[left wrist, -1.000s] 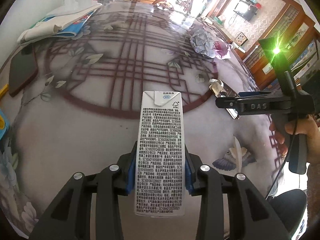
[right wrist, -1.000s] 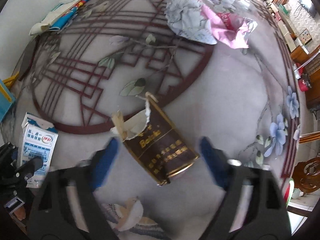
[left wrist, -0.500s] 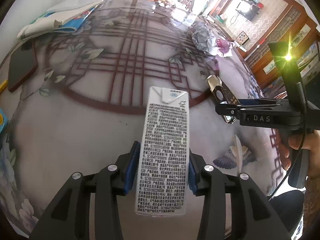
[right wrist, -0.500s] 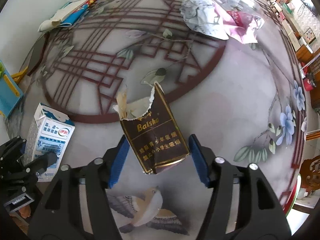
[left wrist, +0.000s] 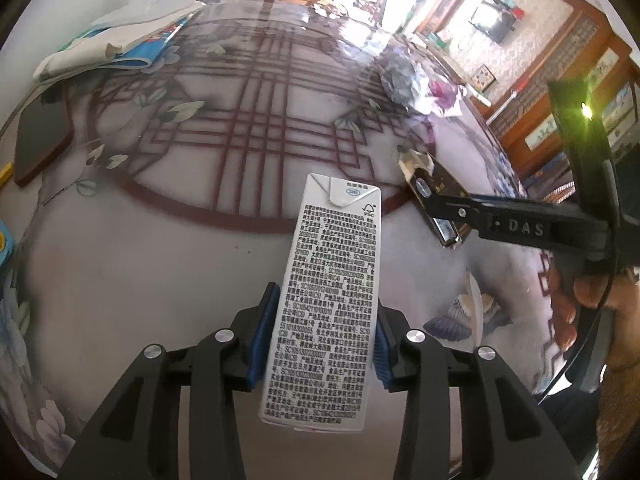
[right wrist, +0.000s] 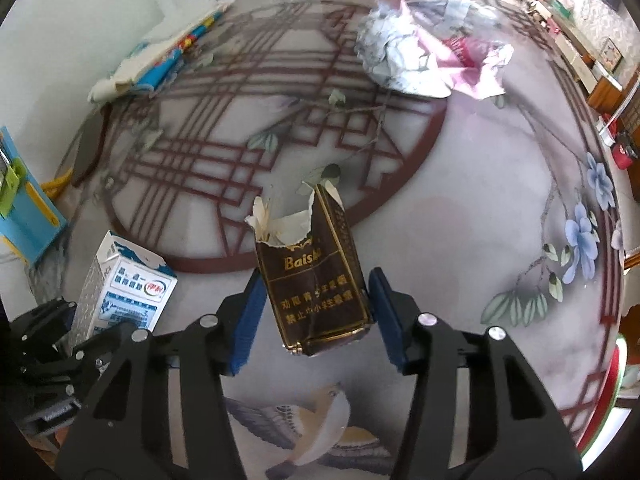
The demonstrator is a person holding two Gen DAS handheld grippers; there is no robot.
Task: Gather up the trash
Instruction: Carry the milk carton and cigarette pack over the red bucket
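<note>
1. Left gripper (left wrist: 318,346) pinched the milk carton (left wrist: 326,296) low on its body, blue pads pressed on both sides, though its jaws were closing a touch more. The carton was near the desk's (left wrist: 132,280) near edge, toward the left side.
2. Right gripper (right wrist: 316,312) was closing around the torn cigarette pack (right wrist: 316,280). The left pad touched or nearly touched it; a small gap showed at the right pad, so no firm grip yet. The pack sat beside the carton, near the near edge.
3. Risk: the low grip on the tall carton could let it tip or swing, and squeezing harder could dent it.
4. Risk: the soft, ripped pack could crush or twist out as the pads met, since it sat skewed between them. Loose foil at its torn top might drop.
5. Risk: the grippers were close together, so lifting both could knock them.
6. Room: the desk's middle was open. Crumpled paper (right wrist: 424,56) lay well apart toward the far right edge, and books (right wrist: 160,56) at the far left corner.
</note>
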